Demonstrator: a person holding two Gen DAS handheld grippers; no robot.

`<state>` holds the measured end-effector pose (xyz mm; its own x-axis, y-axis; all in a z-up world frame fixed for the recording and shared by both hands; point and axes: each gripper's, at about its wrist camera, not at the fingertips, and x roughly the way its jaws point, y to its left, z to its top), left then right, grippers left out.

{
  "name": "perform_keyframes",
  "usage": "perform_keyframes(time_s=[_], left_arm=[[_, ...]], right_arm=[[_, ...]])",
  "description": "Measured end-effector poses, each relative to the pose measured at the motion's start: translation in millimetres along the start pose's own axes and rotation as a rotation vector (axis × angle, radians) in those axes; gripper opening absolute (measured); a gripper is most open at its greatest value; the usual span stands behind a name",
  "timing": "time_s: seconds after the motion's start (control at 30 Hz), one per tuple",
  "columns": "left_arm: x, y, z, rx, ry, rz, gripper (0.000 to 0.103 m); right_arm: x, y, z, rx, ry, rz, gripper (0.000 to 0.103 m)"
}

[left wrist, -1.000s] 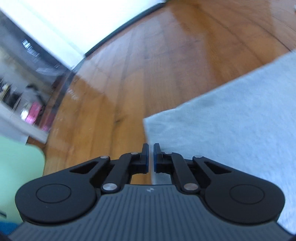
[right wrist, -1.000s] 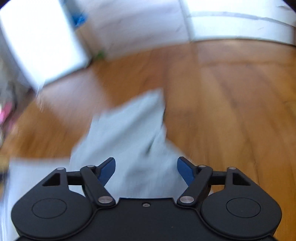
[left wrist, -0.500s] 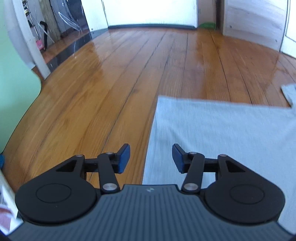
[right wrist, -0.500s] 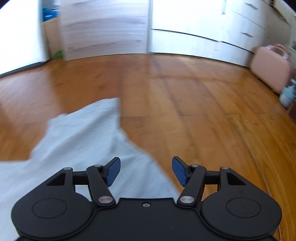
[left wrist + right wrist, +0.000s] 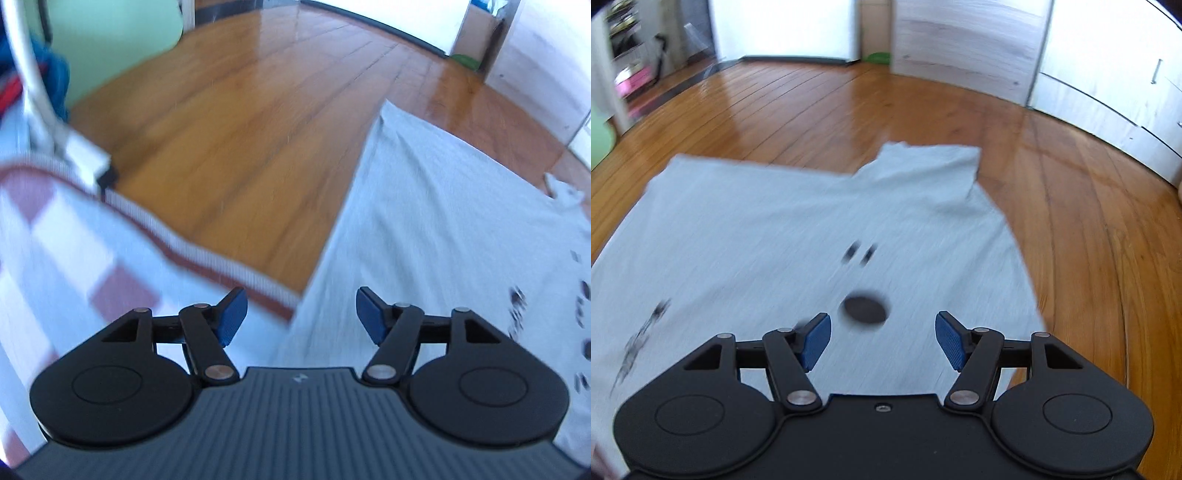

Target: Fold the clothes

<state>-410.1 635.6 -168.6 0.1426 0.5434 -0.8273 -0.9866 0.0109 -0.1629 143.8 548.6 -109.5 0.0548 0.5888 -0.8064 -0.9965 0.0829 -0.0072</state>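
We see the wooden floor carrying the grey T-shirt spread flat; a checked cloth crowds its edge beside our left tool, released like the right tool, both empty.

This is a room in a home. It has a shiny wood floor, white drawers far on the right, a bright doorway far back, and a checked blanket near on the left.
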Motion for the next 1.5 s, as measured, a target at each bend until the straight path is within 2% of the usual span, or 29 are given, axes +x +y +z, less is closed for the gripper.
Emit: perform_keyframes(time_s=[0.07, 0.2, 0.3, 0.37, 0.43, 0.5, 0.53, 0.57, 0.6, 0.63, 0.67, 0.7, 0.73, 0.77, 0.8, 0.83, 0.87, 0.9, 0.97, 1.07, 1.13, 1.17, 1.23, 1.33, 1.4, 1.5], left_arm=[[-1, 13, -12, 0.009, 0.042, -0.032, 0.065], [-8, 43, -30, -0.111, 0.121, -0.101, 0.065], [-9, 67, -47, -0.229, 0.192, -0.137, 0.074], [3, 78, -57, -0.322, 0.264, -0.199, 0.075], [11, 74, -59, -0.354, 0.279, -0.246, 0.075], [20, 70, -61, -0.385, 0.292, -0.293, 0.081], [22, 65, -61, -0.379, 0.262, -0.283, 0.086], [25, 60, -61, -0.372, 0.230, -0.270, 0.086], [27, 55, -60, -0.365, 0.198, -0.258, 0.089], [30, 50, -60, -0.358, 0.166, -0.245, 0.085], [33, 44, -58, -0.339, 0.163, -0.257, 0.048], [36, 38, -57, -0.319, 0.162, -0.270, 0.017], [39, 28, -55, -0.264, 0.177, -0.253, 0.007], [34, 18, -54, -0.197, 0.153, -0.197, 0.007], [23, 7, -51, -0.113, 0.092, -0.135, 0.007], [7, -4, -45, -0.022, -0.006, -0.082, 0.007], [-14, -11, -39, 0.061, -0.118, -0.037, 0.007], [-32, -14, -34, 0.106, -0.199, -0.022, 0.007], [-52, -5, -27, 0.095, -0.236, -0.056, 0.007], [-30, 17, -37, 0.035, -0.068, -0.022, 0.011], [2, 34, -48, -0.028, 0.123, 0.070, 0.012], [14, 43, -52, -0.060, 0.194, 0.085, 0.012], [22, 56, -49, -0.132, 0.200, 0.040, 0.012], [17, 53, -38, -0.085, 0.125, 0.086, 0.012], [21, 51, -37, -0.054, 0.122, 0.130, 0.012], [25, 59, -37, -0.086, 0.163, 0.122, 0.012]], right_arm=[[-19, 18, -25, -0.022, 0.013, 0.032, 0.067], [-54, 56, -87, -0.068, 0.021, 0.084, 0.069], [-69, 72, -141, -0.021, 0.024, 0.103, 0.074], [-75, 75, -177, 0.045, 0.040, 0.093, 0.074], [-79, 64, -207, 0.134, 0.050, 0.061, 0.074], [-84, 51, -236, 0.222, 0.046, 0.015, 0.074], [-87, 45, -248, 0.255, 0.033, -0.030, 0.074], [-89, 39, -258, 0.282, 0.016, -0.071, 0.076], [-89, 33, -264, 0.309, 0.009, -0.088, 0.077], [-88, 27, -271, 0.337, 0.001, -0.105, 0.080], [-88, 22, -276, 0.362, -0.008, -0.113, 0.080], [-86, 20, -278, 0.379, -0.022, -0.093, 0.081], [-85, 19, -280, 0.396, -0.036, -0.073, 0.082], [-84, 19, -282, 0.402, -0.056, -0.044, 0.077], [-84, 24, -281, 0.373, -0.086, 0.001, 0.047], [-82, 30, -279, 0.343, -0.090, 0.009, 0.019], [-82, 36, -277, 0.315, -0.097, 0.014, 0.010], [-87, 38, -274, 0.295, -0.115, 0.013, 0.008], [-98, 43, -268, 0.258, -0.150, 0.013, 0.006], [-114, 38, -264, 0.247, -0.179, 0.031, 0.006], [-118, 35, -264, 0.256, -0.174, 0.039, 0.005], [-120, 33, -262, 0.269, -0.163, 0.046, 0.005], [-133, 31, -255, 0.319, -0.164, 0.095, 0.005], [-175, 30, -251, 0.393, -0.250, 0.243, 0.004], [-192, 32, -255, 0.418, -0.256, 0.303, 0.004], [-166, 43, -277, 0.365, -0.066, 0.200, 0.004]])
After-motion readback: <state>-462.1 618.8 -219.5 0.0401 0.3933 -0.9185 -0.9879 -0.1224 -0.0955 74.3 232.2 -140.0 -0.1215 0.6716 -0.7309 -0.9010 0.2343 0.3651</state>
